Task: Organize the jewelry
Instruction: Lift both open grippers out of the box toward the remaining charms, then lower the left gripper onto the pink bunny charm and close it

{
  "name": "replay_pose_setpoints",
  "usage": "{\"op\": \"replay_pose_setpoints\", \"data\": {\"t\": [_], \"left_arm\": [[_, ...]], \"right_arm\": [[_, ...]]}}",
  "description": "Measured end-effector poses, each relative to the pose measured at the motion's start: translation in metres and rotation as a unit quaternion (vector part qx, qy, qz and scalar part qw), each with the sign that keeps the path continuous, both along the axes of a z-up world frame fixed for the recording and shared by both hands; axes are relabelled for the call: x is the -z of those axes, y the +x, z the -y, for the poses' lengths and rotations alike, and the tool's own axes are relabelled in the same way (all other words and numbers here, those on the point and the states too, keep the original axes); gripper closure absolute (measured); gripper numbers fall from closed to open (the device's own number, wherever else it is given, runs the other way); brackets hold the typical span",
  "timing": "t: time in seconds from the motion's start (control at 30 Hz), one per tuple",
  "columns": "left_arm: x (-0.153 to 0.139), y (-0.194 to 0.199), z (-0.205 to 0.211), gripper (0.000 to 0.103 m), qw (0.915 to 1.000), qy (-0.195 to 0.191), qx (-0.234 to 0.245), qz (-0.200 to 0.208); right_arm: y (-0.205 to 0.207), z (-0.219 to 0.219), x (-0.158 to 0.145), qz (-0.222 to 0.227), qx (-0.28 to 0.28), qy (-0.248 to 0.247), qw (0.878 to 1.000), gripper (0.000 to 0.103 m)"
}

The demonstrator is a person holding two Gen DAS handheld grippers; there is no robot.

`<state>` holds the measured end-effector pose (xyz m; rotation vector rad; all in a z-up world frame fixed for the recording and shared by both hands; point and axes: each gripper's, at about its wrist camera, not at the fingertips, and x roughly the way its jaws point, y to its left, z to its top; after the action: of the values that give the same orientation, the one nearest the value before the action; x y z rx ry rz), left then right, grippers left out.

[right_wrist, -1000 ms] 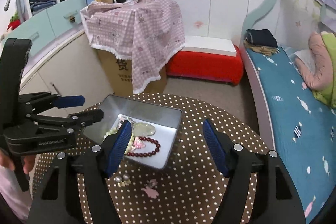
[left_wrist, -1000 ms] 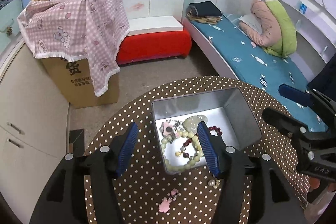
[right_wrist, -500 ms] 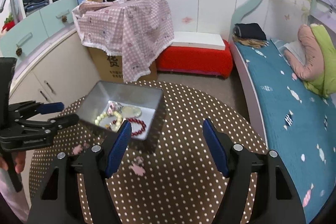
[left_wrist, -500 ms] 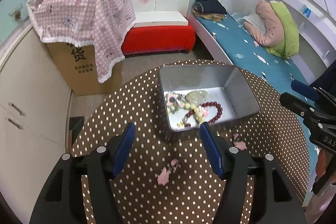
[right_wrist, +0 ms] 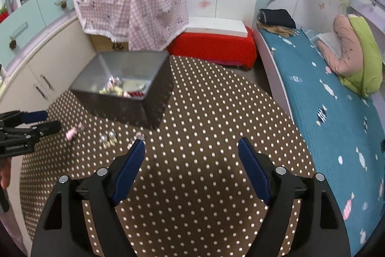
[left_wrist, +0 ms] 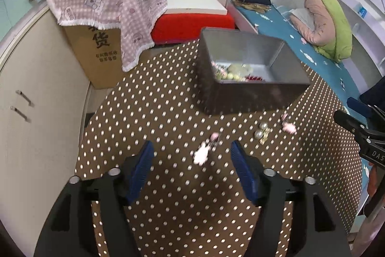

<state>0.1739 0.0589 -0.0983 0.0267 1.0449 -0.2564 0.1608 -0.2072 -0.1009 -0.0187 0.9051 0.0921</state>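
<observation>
Going left to right across the dotted table [left_wrist: 149, 112]: my left claw [left_wrist: 191, 170] hangs over the near side, its jaws opening with nothing gripped — a pink flower piece [left_wrist: 201, 154] lies on the cloth in the gap between the blue pads; just right of it sits a pearl-and-gold pair [left_wrist: 261, 134], then a second small pink piece [left_wrist: 288, 126] a little farther right. Beyond these, toward the far side, stands the grey metal box [left_wrist: 245, 98] with pale beads, a green stone and red beads already lying in it. My right claw [right_wrist: 191, 157] is over bare cloth at the table's right half, jaws also opening and empty; from its view a further small pink bit [right_wrist: 139, 135] lies just beside its left pad. I judge the job mostly done — the bulk is in the box; the loose pieces on the table are left to collect.
</observation>
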Motion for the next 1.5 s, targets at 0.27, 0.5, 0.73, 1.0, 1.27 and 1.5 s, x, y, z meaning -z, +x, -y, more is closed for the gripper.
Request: {"op": "replay_pose_setpoints", "data": {"t": [0.27,0.5,0.73,1.0,1.27,1.5], "left_arm": [[0.025,0.002,-0.004,0.033,0.9995,0.005,0.001,-0.031],[0.035,0.001,0.006,0.033,0.9993,0.023,0.02,-0.023],[0.035,-0.007,0.014,0.07,0.9977,0.048,0.044,0.019],[0.032,0.0,-0.005,0.103,0.9993,0.028,0.024,0.009],[0.029,0.004,-0.001,0.084,0.9972,0.04,0.058,0.025],[0.033,0.015,0.008,0.057,0.9929,0.073,0.093,0.014]], "right_arm": [[0.001,-0.009,0.026,-0.037,-0.013,-0.022,0.999,0.021],[0.002,-0.02,0.035,-0.046,-0.031,-0.01,0.998,0.021],[0.011,-0.025,0.035,-0.051,-0.036,0.005,0.998,0.021],[0.025,-0.04,0.038,-0.052,-0.06,0.0,0.997,0.021],[0.03,-0.041,0.04,-0.056,-0.062,-0.004,0.996,0.021],[0.035,-0.029,0.046,-0.066,-0.045,0.007,0.997,0.021]]}}
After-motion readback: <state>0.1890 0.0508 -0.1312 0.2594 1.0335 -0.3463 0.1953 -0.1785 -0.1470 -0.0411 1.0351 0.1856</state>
